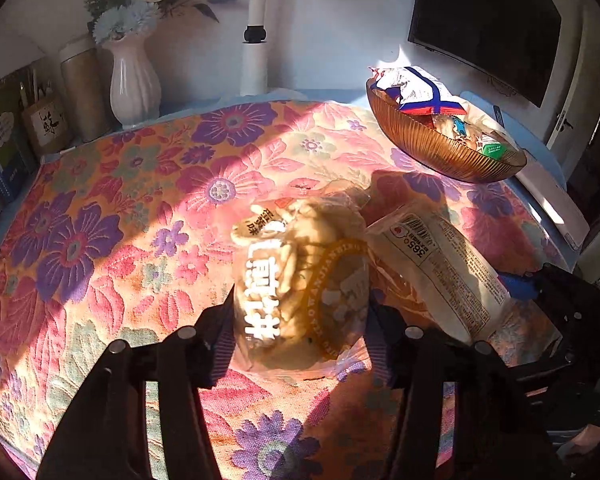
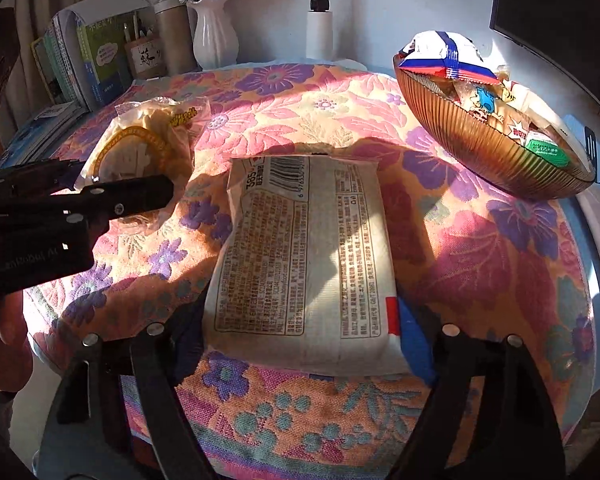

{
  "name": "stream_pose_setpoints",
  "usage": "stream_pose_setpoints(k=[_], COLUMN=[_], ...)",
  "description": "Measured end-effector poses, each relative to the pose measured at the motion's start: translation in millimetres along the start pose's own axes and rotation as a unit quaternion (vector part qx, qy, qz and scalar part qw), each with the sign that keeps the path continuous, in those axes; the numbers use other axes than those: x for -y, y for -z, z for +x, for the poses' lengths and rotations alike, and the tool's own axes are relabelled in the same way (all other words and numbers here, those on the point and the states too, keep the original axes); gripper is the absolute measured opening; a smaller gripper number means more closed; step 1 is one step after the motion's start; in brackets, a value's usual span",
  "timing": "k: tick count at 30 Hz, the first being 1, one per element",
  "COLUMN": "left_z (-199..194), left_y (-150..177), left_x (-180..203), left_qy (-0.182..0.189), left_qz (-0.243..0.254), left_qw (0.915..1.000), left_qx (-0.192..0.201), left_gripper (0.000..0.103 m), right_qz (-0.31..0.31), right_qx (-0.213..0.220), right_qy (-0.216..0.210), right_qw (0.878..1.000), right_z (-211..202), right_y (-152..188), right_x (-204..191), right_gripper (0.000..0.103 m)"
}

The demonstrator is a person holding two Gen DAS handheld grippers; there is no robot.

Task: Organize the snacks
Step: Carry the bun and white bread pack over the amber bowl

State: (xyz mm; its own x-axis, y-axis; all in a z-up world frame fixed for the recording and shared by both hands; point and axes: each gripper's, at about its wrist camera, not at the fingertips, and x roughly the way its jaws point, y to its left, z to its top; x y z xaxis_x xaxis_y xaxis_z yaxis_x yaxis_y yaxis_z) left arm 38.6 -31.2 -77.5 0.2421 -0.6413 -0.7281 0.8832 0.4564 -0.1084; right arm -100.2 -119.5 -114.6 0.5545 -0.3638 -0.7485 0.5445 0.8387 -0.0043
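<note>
The left gripper (image 1: 300,336) had clamped the clear crinkly biscuit packet (image 1: 300,280); the right gripper (image 2: 300,340), wide, straddled the white printed pouch (image 2: 304,256), grip unclear. Next: carry both toward the ribbed amber bowl (image 2: 480,152) at two o'clock.

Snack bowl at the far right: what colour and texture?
Amber-brown, ribbed bowl; clearest in the right wrist view.

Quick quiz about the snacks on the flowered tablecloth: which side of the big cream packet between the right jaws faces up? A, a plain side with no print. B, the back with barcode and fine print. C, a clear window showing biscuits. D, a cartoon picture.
B: in the right wrist view the big cream packet lies flat with its barcode and dense blocks of small print facing up.
</note>
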Motion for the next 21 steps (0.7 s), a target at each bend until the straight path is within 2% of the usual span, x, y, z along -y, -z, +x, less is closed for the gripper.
stream_pose_setpoints(k=[4,8,11,14,18,21], left_z=[-18,-27,-15,7,35,56], left_y=[-27,-63,-86,-108,-145,-168], left_x=[26,57,83,111,145,164], left_qy=[0.019,0.069,0.099,0.103,0.11,0.11], left_qz=[0.031,0.054,0.074,0.104,0.122,0.129], left_qw=[0.9985,0.9929,0.9895,0.9864,0.9832,0.9822], left_qx=[0.039,0.08,0.076,0.075,0.079,0.081], left_gripper=[0.053,0.054,0.054,0.054,0.054,0.054], right_qz=[0.014,0.036,0.061,0.089,0.141,0.175], right_qx=[0.042,0.101,0.133,0.147,0.14,0.119], right_qy=[-0.01,0.036,0.063,0.087,0.069,0.022], right_qw=[0.999,0.994,0.987,0.981,0.977,0.977], right_z=[-35,-70,-86,-88,-76,-57], right_y=[-8,-23,-38,-59,-95,-120], right_x=[18,50,88,135,202,245], right_gripper=[0.081,0.081,0.081,0.081,0.082,0.082])
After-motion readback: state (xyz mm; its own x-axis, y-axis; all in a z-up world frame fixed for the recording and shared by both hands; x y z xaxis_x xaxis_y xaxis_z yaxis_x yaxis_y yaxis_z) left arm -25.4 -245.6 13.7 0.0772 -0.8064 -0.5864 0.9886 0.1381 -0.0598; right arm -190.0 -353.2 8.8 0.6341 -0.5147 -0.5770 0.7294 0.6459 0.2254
